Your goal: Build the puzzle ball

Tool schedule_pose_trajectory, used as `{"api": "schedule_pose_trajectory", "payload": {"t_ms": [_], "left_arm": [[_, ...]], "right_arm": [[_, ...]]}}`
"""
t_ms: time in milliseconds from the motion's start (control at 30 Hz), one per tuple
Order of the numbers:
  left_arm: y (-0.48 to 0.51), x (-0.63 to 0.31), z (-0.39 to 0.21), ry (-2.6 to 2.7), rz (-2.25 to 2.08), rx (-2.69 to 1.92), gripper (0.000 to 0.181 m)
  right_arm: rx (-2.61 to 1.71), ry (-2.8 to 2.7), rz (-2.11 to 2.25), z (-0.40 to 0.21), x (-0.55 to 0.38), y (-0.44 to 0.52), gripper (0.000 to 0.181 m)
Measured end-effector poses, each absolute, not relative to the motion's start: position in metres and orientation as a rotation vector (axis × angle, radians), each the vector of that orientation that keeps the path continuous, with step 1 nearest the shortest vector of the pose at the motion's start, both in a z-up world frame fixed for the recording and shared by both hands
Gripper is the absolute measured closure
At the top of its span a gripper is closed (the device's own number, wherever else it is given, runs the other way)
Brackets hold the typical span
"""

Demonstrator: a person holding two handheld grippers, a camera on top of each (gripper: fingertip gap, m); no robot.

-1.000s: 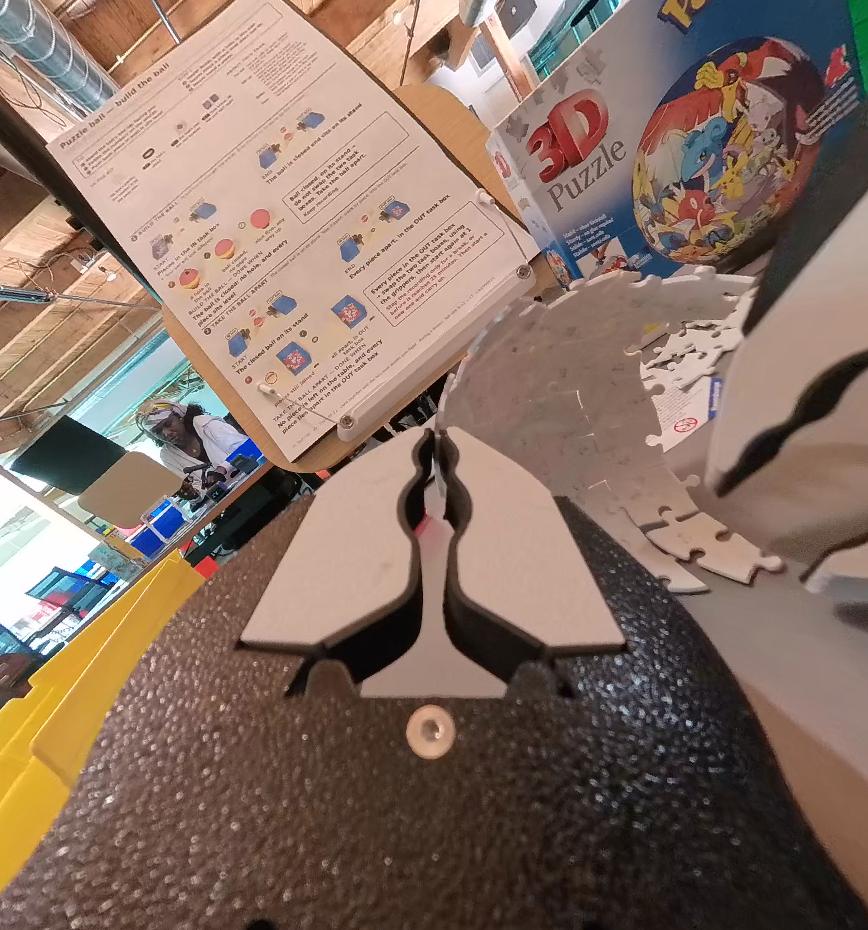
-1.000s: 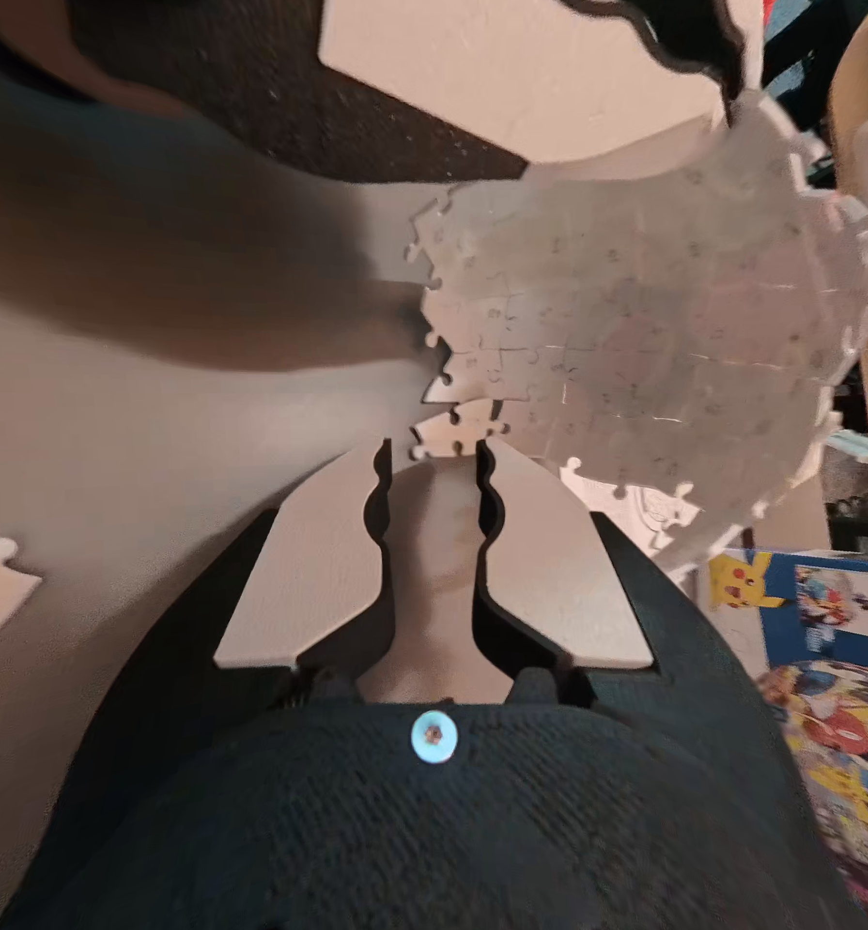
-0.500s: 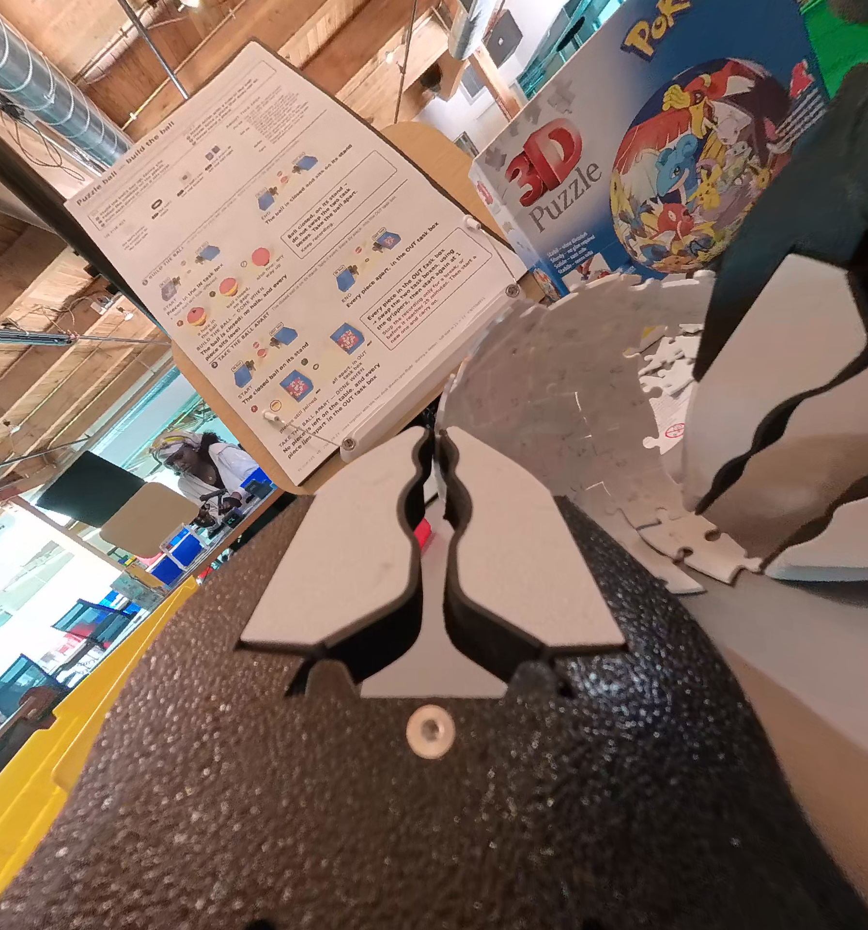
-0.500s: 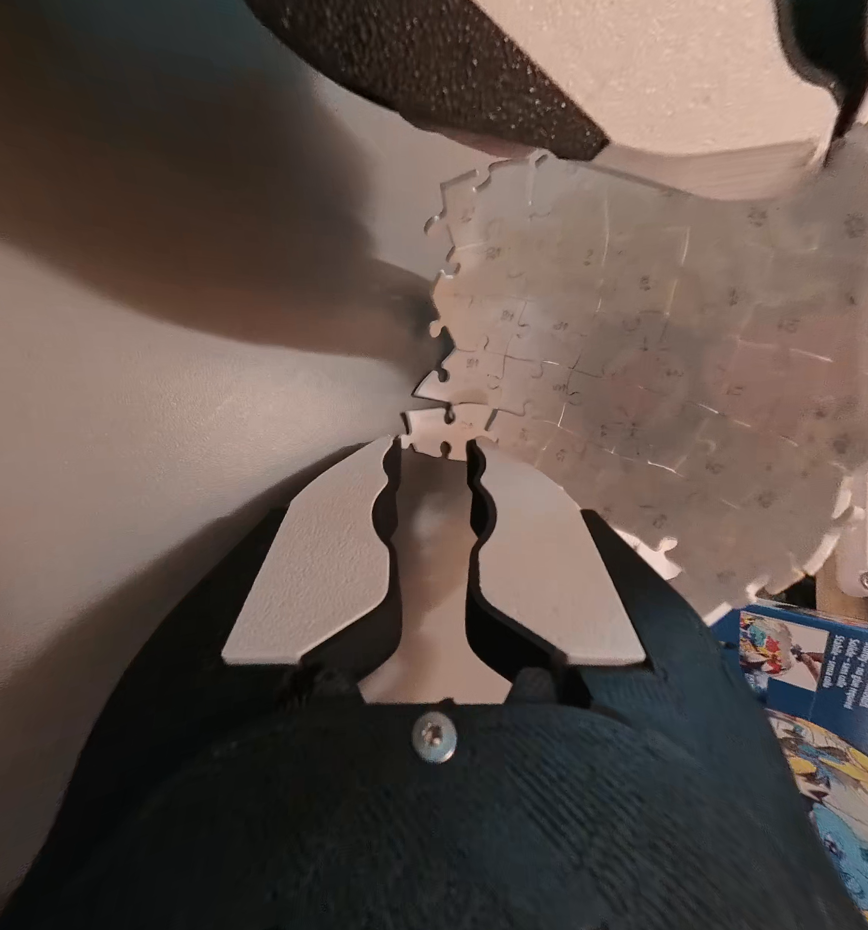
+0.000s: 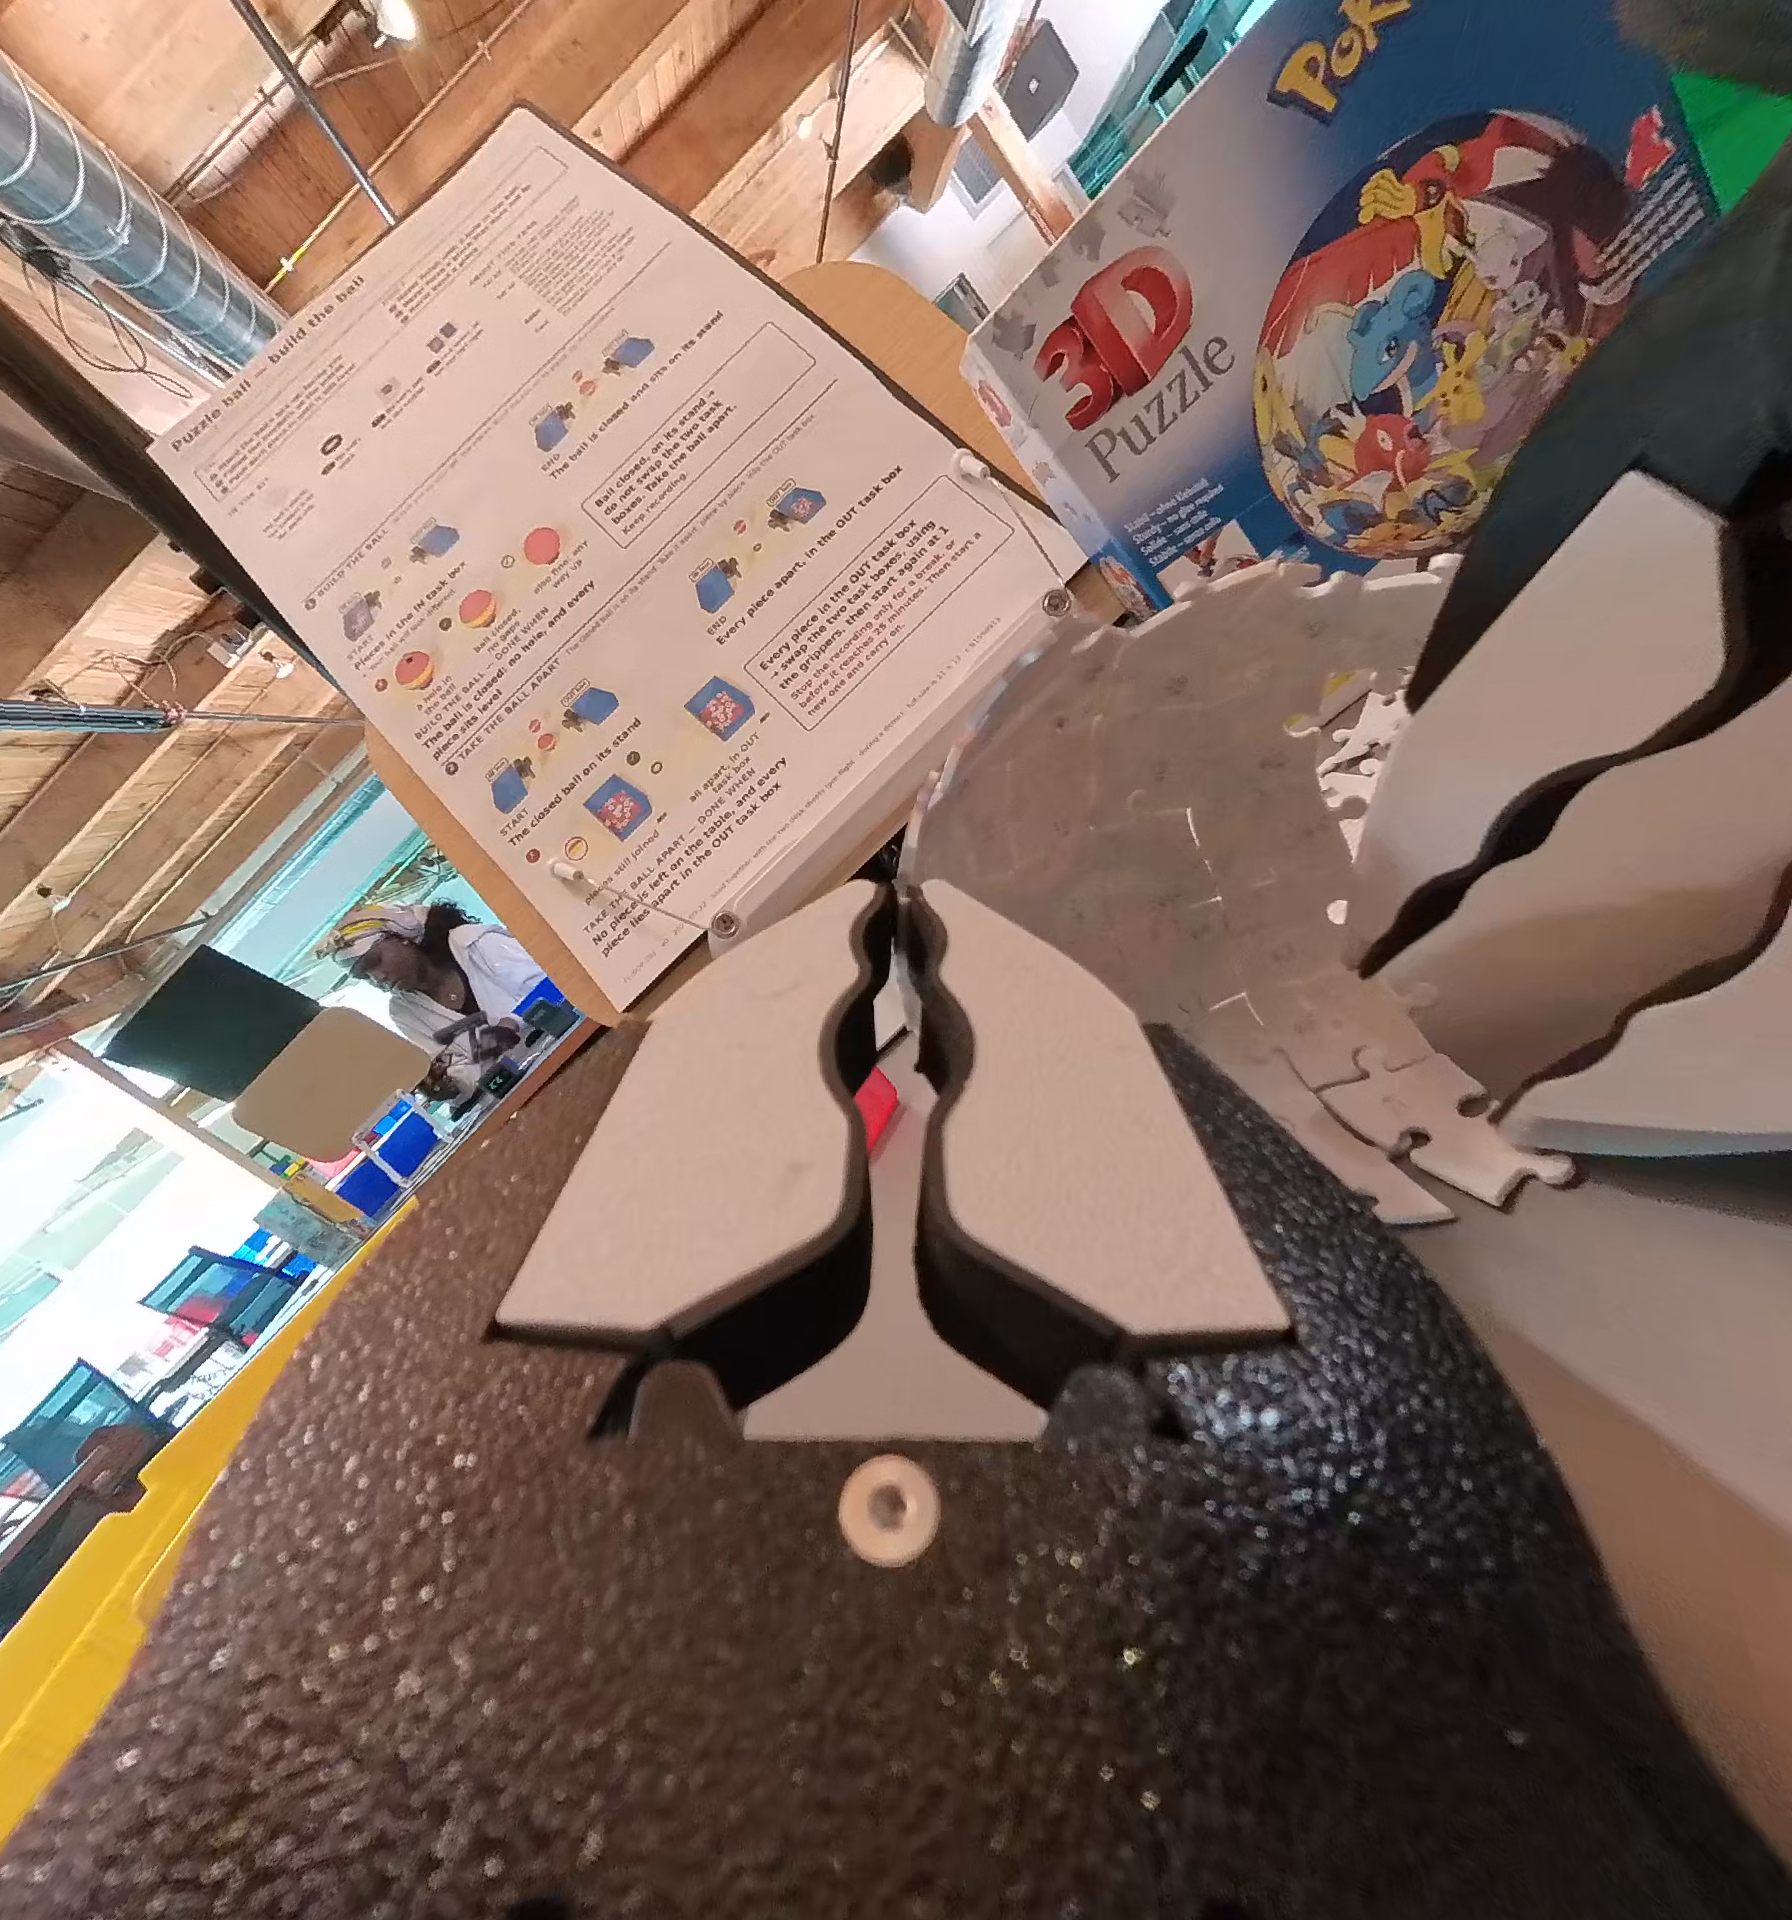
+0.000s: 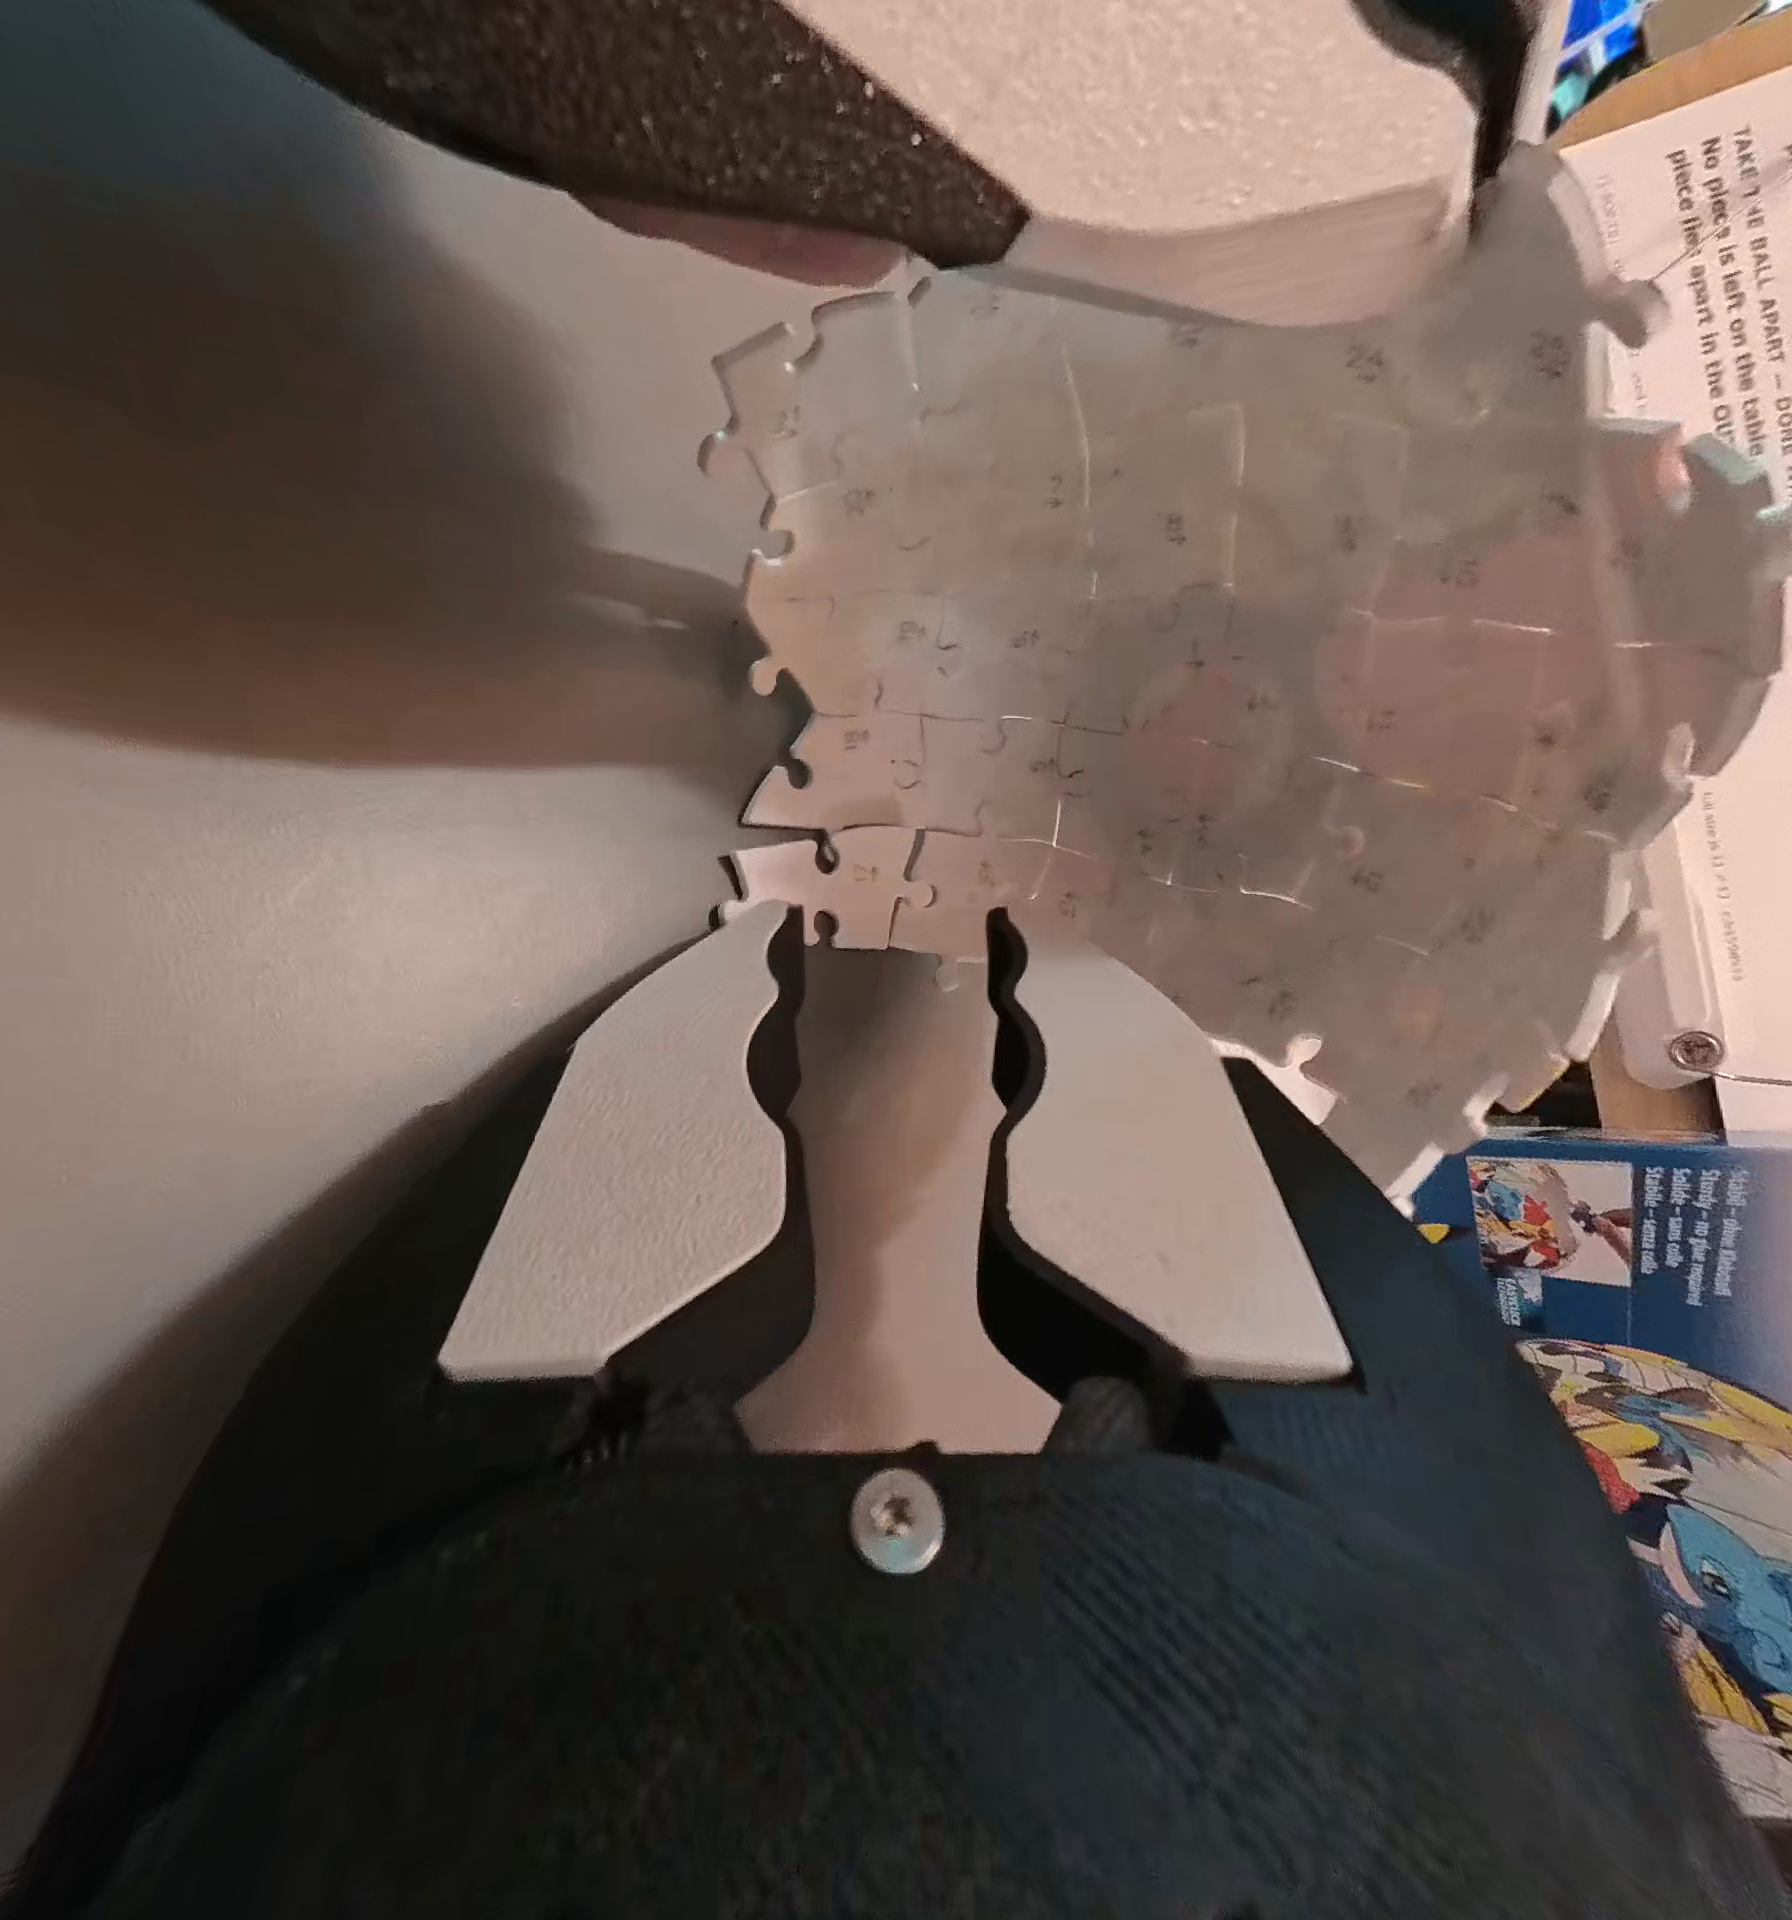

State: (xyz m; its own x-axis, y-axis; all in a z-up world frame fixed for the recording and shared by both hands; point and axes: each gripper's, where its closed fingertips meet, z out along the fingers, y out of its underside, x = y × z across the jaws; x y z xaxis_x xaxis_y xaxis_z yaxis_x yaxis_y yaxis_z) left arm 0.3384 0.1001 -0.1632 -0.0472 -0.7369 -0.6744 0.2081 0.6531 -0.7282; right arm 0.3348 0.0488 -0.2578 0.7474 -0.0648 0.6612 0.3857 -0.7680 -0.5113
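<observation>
puzzle shell before instruction sheet — box right

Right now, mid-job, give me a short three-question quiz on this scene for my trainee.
1. True or false: the left gripper is pinching the edge of the curved puzzle shell.
2. Which side of the puzzle shell faces the right gripper's camera? A) the printed picture side B) the plain grey back C) cannot be seen
3. Fill in: the right gripper is ____, its tips at the shell's edge.

Key: 1 true; 2 B; 3 open. The puzzle box stands behind the shell, beside the instruction sheet.
</observation>
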Motion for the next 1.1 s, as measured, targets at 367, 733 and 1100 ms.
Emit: {"api": "schedule_pose_trajectory", "payload": {"t_ms": [367,733,1100], "left_arm": [[0.099,0.337,-0.162,1.419,-0.815,-0.467,0.179],[0.099,0.337,-0.162,1.421,-0.818,-0.469,0.179],[0.099,0.337,-0.162,1.421,-0.819,-0.47,0.179]], "right_arm": [[-2.337,-0.204,-0.824,-0.261,0.328,0.05,0.146],[-2.309,-0.163,-0.909,-0.259,0.338,0.046,0.151],[-2.284,-0.19,-1.05,-0.257,0.348,0.042,0.155]]}}
